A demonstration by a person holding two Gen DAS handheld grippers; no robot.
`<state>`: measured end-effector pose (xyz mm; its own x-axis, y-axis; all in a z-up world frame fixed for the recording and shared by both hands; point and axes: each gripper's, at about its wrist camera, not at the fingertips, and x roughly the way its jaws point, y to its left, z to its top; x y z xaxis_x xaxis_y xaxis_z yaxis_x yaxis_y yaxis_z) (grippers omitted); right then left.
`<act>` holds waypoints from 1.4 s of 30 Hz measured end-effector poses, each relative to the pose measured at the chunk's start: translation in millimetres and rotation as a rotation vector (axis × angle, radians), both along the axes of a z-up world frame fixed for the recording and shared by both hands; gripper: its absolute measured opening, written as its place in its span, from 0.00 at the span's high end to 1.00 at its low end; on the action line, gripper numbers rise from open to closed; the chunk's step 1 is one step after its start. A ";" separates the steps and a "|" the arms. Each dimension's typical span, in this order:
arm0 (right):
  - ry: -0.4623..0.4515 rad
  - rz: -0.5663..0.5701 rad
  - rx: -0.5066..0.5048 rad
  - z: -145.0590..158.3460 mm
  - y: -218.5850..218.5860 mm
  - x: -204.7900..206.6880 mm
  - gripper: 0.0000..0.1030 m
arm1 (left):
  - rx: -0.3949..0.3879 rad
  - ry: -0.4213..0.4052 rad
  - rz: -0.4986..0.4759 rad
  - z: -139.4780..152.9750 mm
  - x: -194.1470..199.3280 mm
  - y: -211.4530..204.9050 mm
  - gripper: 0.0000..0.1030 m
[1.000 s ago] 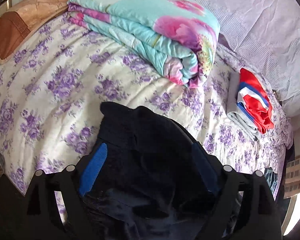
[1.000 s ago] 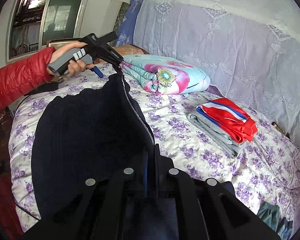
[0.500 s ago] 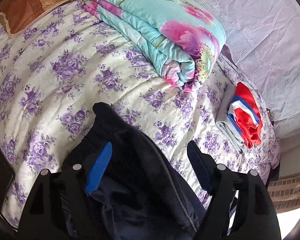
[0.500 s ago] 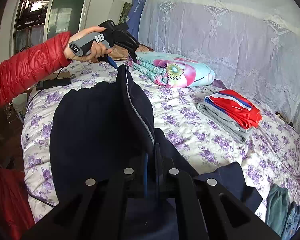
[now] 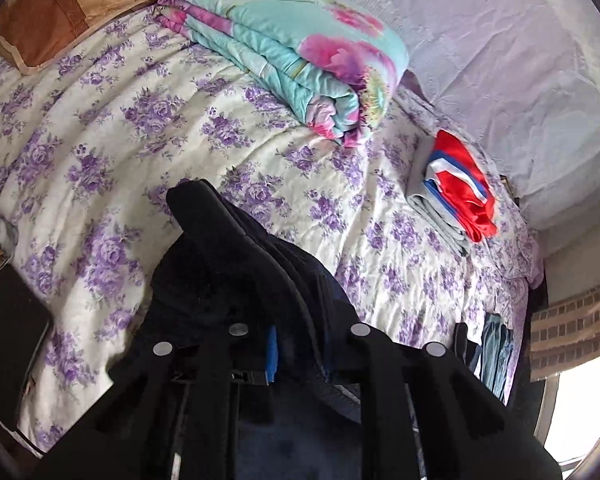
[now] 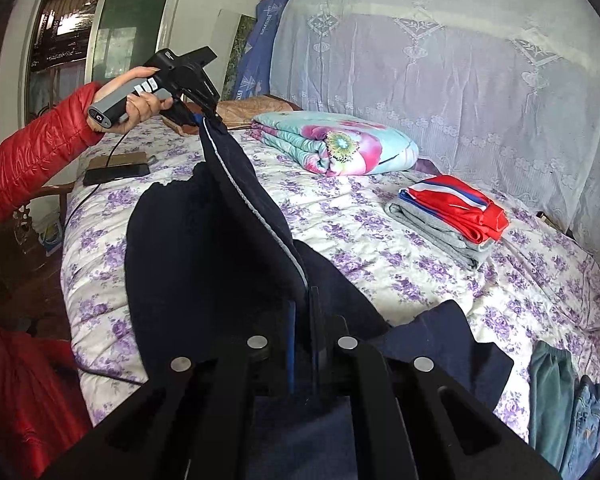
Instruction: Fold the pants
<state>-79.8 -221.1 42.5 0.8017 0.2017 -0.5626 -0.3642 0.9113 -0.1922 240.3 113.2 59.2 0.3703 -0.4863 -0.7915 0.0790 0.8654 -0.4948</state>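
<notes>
Dark navy pants with a thin white side stripe hang stretched in the air above the floral bed. My left gripper is shut on one end of the pants, held high at the far left in the right wrist view. In the left wrist view the pants bunch up between its closed fingers. My right gripper is shut on the other end of the pants' edge, close to the camera. The lower part of the pants trails on the bed.
A folded turquoise floral quilt lies at the head of the bed. A stack of folded red and grey clothes sits to the right. More garments lie at the bed's near right corner. A phone rests at the left edge.
My left gripper has closed on the pants and risen higher, pulling the cloth taut between both grippers. More of the pants has lifted off the bed.
</notes>
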 end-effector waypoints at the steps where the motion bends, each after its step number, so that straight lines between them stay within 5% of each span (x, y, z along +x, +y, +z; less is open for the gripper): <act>1: 0.015 0.009 -0.003 -4.0 3.2 -7.4 0.94 | 0.001 -0.012 -0.019 0.9 -12.6 6.2 0.85; 9: 0.159 0.010 0.021 -63.4 20.3 -39.7 0.94 | 0.028 0.005 -0.061 -71.9 -83.8 43.4 0.85; 14: 0.218 0.007 0.015 -83.8 26.2 -37.1 0.94 | -0.105 0.041 -0.046 -116.3 -90.4 68.1 0.83; 20: 0.219 -0.012 -0.037 -97.7 34.4 -38.7 0.93 | -0.219 0.017 0.060 -112.2 -105.6 108.8 0.72; 24: 0.224 -0.031 -0.006 -101.0 32.2 -38.4 0.92 | 0.008 -0.145 0.191 -73.9 -130.9 124.0 0.66; 28: 0.230 -0.047 0.015 -100.0 31.1 -36.9 0.91 | -0.017 -0.250 0.065 -42.5 -139.5 99.4 0.64; 30: 0.235 -0.052 0.016 -98.5 31.4 -37.1 0.89 | -0.037 -0.244 0.004 -43.5 -130.7 76.1 0.53; 35: 0.220 -0.055 0.114 -58.2 17.2 -47.1 0.72 | 0.113 -0.208 -0.130 -86.0 -112.7 -1.7 0.50; 37: 0.164 -0.093 0.195 -28.5 3.4 -49.3 0.57 | 0.206 -0.300 -0.140 -99.7 -121.4 -21.1 0.38; 39: 0.105 -0.222 0.225 -4.8 -9.6 -36.3 0.32 | 0.231 -0.405 -0.186 -105.1 -134.7 -34.3 0.12; 40: 0.085 -0.326 0.203 1.8 -14.5 -23.2 0.24 | 0.292 -0.435 -0.195 -107.2 -140.4 -41.8 0.12; 42: 0.102 -0.503 0.121 1.8 -20.4 16.0 0.24 | 0.384 -0.461 -0.202 -107.8 -144.1 -52.7 0.06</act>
